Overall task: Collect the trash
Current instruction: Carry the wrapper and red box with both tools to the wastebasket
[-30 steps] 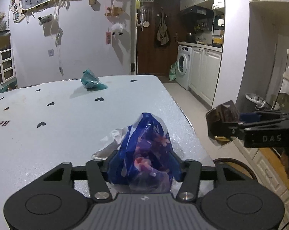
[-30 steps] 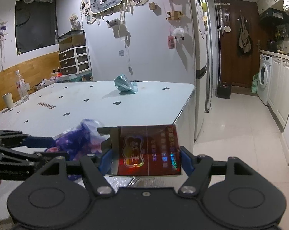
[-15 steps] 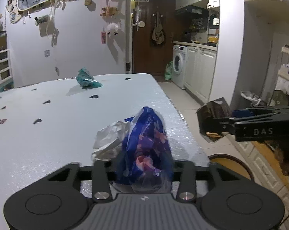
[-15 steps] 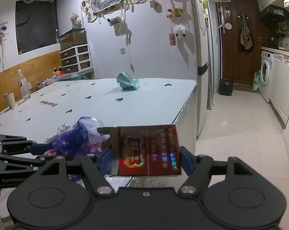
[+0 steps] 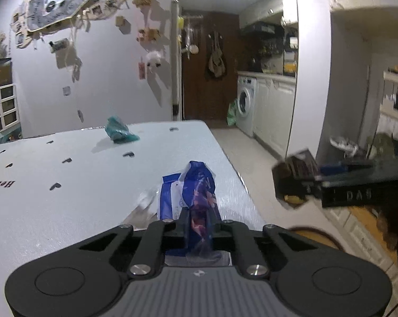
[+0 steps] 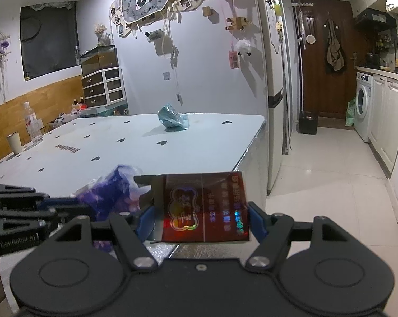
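At the tabletop's [image 5: 66, 211] near corner, the left hand-held gripper [image 5: 199, 220] pinches a crinkled blue floral plastic wrapper [image 5: 199, 192], jaws nearly together on the thin film. The right hand-held gripper [image 6: 200, 215] clamps a glossy red foil-printed carton [image 6: 204, 207] across its width, off the edge. A clean lift likely means raising the limp wrapper straight up, clear of the white tissue [image 5: 146, 200] beside it. A teal crumpled bag [image 5: 118, 132] waits at the far end.
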Demonstrator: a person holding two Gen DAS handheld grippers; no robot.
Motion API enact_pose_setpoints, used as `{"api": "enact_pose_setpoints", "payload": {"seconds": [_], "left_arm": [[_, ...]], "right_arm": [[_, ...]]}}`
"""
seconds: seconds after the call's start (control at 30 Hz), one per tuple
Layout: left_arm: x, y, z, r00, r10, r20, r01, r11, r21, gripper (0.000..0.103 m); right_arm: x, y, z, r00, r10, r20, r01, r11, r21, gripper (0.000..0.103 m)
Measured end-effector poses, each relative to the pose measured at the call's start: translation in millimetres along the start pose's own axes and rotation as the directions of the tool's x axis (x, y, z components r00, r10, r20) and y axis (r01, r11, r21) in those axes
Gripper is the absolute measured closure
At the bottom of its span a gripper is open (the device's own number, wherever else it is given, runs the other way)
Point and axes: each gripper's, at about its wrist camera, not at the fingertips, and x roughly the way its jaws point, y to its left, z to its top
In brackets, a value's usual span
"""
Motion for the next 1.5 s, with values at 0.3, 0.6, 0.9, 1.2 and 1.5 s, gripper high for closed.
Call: {"api": "enact_pose_setpoints", "payload": {"seconds": [0.3,0.6,0.9,1.2,1.5], "left_arm": [[-24.6,5.7,17.8,0.995,0.033,0.091,-0.026,0.997,-0.071,0.090],[-24.7,-11.4,22.0,0.995,0.053,0.089,-0.046,0.996,-0.074,0.091],[-6.5,-60.8,25.8,0.996,0.013,0.087,-0.010,0.999,-0.040,0.091],[16.7,-115.7,23.4,0.996,-0.063,0.066,0.063,0.998,-0.001,0.091],[47.1,-165.5,16.5,0.991,-0.135,0.015,0.135,0.991,0.023,0.091]], "right_arm": [[-13.3,4.7,-0.4,1.000,0.010,0.021,-0.010,1.000,-0.007,0.031],[-38.7,-2.9,4.5,0.998,-0.002,0.060,0.002,1.000,-0.007,0.031],[-65.6,-37.7,-1.5,0.996,-0.061,0.069,0.060,0.998,0.020,0.031],[-91.9,-85.5,-15.3,0.988,-0.141,0.067,0.137,0.989,0.059,0.031],[-106.7,-129.8,-38.5,0.975,-0.218,0.032,0.214,0.971,0.103,0.031]]}}
